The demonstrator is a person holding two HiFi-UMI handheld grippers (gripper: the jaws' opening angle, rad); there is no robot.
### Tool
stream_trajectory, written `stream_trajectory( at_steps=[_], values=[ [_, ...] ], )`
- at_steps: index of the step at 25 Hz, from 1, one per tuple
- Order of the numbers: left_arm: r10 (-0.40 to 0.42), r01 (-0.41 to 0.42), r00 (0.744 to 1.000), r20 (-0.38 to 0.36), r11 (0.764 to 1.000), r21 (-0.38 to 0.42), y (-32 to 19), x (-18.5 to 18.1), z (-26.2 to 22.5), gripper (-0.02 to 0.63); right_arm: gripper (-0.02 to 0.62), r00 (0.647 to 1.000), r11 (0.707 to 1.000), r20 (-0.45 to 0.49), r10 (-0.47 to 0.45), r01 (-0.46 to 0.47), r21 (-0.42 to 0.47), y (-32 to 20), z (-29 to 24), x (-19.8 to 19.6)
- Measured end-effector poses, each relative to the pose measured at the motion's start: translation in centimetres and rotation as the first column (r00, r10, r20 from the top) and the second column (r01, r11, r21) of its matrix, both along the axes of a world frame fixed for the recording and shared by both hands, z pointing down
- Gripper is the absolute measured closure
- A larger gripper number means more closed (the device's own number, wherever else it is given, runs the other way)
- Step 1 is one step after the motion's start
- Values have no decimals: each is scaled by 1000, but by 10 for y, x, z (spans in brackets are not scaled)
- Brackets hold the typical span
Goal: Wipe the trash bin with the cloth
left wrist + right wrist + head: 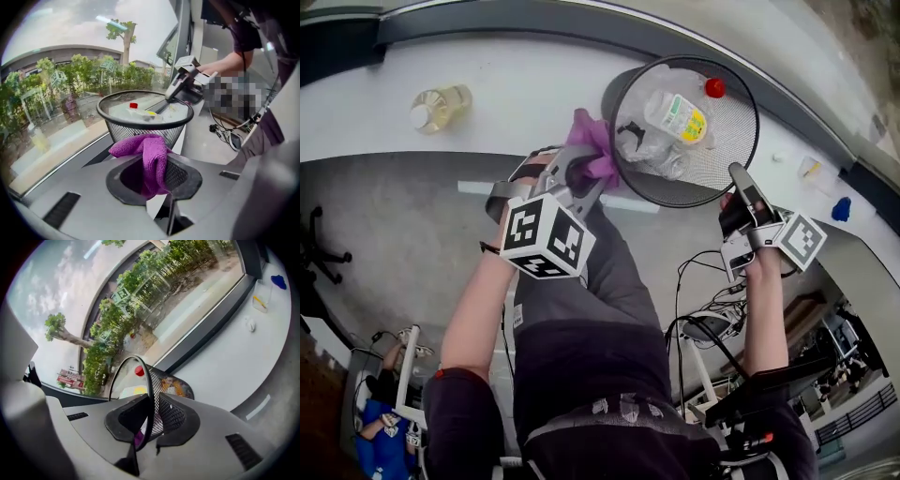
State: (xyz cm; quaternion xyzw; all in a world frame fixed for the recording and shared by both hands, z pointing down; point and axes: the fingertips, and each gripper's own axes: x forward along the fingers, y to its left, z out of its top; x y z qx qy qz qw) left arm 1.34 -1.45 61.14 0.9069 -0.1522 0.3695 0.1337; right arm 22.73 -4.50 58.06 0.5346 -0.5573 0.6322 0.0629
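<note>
Trash bin (pixel 731 141): black wire mesh, standing upright on the white surface (pixel 534 103) by the window, long axis vertical, round mouth facing up. Contents: a clear plastic bottle (pixel 677 114) lying on its side, with a yellow-green label and a red cap (pixel 714 87), plus crumpled clear plastic (pixel 642 145). Left hand-held gripper (pixel 154 180): jaws clamped on the purple cloth (pixel 147 157), which is bunched and folded over. The free end of the cloth lies against the bin's outer mesh just below the rim, on the person's left side. Right hand-held gripper (pixel 151 420): astride the rim on the opposite side, one jaw on each side of the wall. The jaws are slightly apart, with a sliver of gap beside the wire, so there is no firm grip.
</note>
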Motion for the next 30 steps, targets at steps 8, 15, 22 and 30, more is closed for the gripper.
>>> stream_trajectory(
  at_steps=[8, 15, 22, 30],
  values=[
    [-18, 17, 999, 39, 1000, 3, -50, 6, 8, 535, 509, 998, 998, -36, -49, 50, 26, 7, 5, 2],
    [67, -72, 994, 86, 996, 59, -56, -9, 9, 535, 407, 872, 898, -357, -336, 411, 158, -72, -17, 9],
    [70, -87, 990, 126, 987, 135, -45, -26, -3, 535, 560, 900, 917, -286, -328, 376, 130, -61, -14, -12],
    [93, -105, 989, 114, 989, 106, -22, -24, 5, 535, 555, 1000, 999, 9, 23, -23, 30, 5, -5, -3]
  ],
)
